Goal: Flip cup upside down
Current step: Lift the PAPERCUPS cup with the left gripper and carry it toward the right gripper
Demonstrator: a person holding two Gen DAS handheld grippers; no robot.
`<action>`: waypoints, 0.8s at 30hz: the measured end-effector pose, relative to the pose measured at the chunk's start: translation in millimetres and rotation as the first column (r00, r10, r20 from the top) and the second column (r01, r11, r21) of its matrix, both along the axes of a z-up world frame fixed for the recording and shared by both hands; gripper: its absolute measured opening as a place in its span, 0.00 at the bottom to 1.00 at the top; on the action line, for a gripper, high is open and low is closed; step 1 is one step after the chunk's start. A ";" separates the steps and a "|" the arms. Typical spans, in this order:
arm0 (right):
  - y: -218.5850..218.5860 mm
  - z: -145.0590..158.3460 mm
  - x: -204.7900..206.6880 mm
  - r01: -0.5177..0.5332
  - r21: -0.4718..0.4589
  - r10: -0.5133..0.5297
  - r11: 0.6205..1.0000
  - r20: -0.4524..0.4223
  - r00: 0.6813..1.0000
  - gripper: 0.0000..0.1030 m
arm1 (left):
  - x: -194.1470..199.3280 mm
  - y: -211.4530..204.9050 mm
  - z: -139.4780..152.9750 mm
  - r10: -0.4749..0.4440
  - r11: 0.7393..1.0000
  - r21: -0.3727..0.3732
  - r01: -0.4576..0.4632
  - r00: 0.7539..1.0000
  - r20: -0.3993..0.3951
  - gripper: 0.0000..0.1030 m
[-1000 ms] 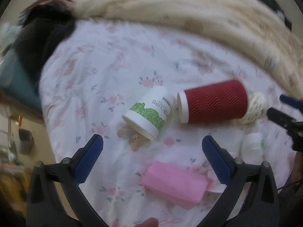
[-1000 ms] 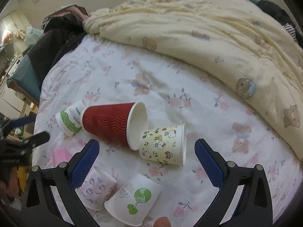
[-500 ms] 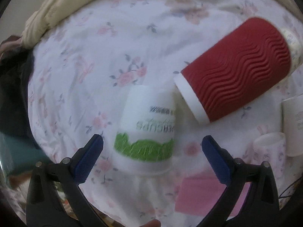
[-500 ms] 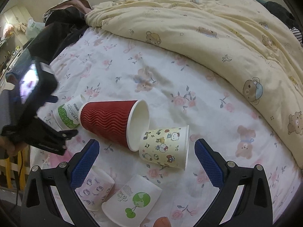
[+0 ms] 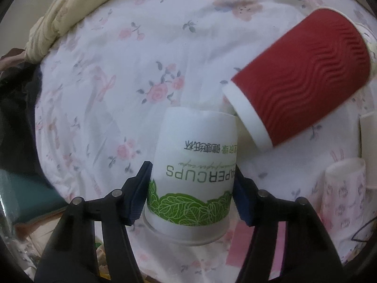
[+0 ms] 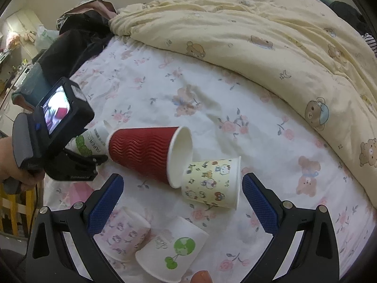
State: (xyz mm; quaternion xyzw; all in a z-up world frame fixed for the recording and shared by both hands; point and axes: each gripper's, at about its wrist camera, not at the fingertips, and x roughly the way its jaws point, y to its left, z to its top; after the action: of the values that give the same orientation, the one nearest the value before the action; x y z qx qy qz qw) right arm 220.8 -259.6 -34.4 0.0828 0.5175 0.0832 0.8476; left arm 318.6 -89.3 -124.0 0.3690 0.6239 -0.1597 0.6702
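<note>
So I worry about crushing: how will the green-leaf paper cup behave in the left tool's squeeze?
The green-leaf paper cup looks thin-walled, so it likely dents under a hard squeeze. It seems empty, so probably light. The left tool grips its tapered side, so it may slip.

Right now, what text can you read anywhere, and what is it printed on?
"APERCUPS", first letter hidden: green-leaf paper cup in the left tool, upside down in its view.
Chinese line on that cup: not legible to me.
Script on the green-globe cup: too small.
Device label: blurred.
</note>
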 end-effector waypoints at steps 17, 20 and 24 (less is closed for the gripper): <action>6.9 25.1 -54.5 -0.008 0.026 0.007 1.000 0.034 0.999 1.00 | -81.3 23.5 96.3 0.206 0.969 -0.153 -0.192 0.975 0.079 0.58; 7.0 25.2 -69.9 -0.007 0.039 0.006 0.999 0.027 1.000 1.00 | -105.7 32.5 104.6 0.271 0.944 -0.212 -0.253 0.961 0.058 0.58; 7.8 23.7 -92.8 -0.012 0.045 0.011 0.999 0.017 1.000 1.00 | -144.2 40.4 111.1 0.348 0.898 -0.294 -0.326 0.937 0.022 0.58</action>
State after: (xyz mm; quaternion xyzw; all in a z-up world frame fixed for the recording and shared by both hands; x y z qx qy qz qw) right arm 128.0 -251.8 -10.7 0.0981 0.5087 0.1004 0.8494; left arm 174.5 -48.9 -12.9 0.1602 0.6234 -0.1161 0.7564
